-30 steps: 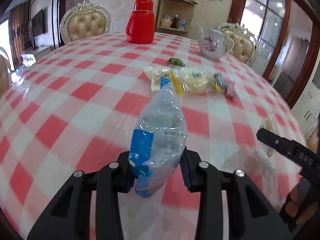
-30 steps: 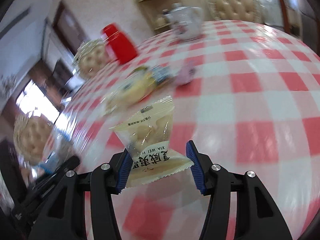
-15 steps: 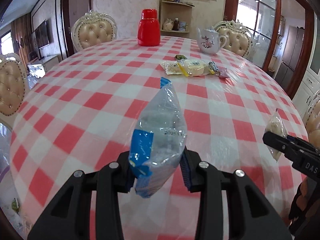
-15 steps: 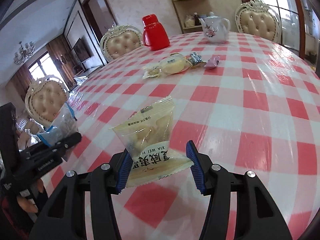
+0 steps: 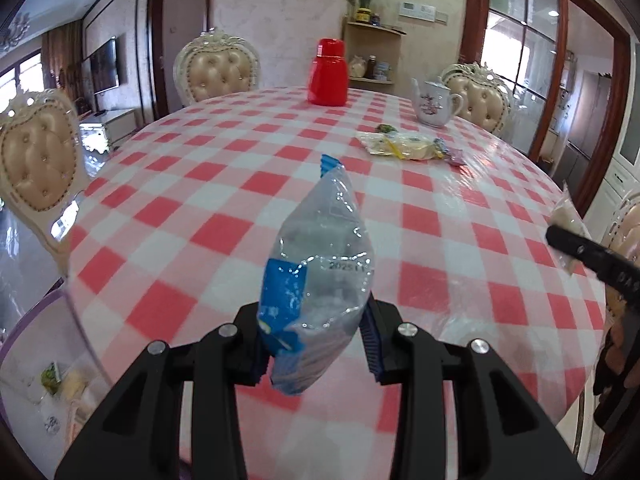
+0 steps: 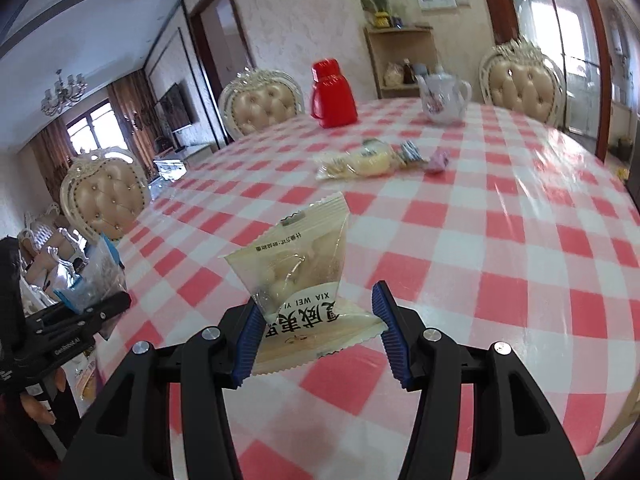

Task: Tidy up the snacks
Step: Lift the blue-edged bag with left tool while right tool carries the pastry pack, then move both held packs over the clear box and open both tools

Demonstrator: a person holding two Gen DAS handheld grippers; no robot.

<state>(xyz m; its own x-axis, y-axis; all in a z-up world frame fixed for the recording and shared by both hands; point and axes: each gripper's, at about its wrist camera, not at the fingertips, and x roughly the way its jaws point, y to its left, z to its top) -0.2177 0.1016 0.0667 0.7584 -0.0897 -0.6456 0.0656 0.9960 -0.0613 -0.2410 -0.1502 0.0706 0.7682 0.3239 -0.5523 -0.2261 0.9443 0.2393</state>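
My left gripper (image 5: 316,344) is shut on a clear snack bag with a blue label (image 5: 320,276) and holds it upright above the near edge of the checked table (image 5: 208,208). My right gripper (image 6: 316,332) is shut on a cream snack packet with Chinese print (image 6: 304,276), held above the table. Each gripper shows in the other's view: the right one (image 5: 580,252) at the far right, the left one (image 6: 80,316) at the far left. A pile of wrapped snacks (image 5: 408,146) lies on the far right of the table; it also shows in the right wrist view (image 6: 360,164).
A red jug (image 5: 328,74) and a white teapot (image 5: 434,104) stand at the table's far side. Padded chairs (image 5: 38,160) ring the table. A clear container with snacks in it (image 5: 44,376) sits below the table's left edge.
Both grippers have pulled back from the snack pile toward the near table edge and risen, each still holding its packet. The container at lower left has come into view.
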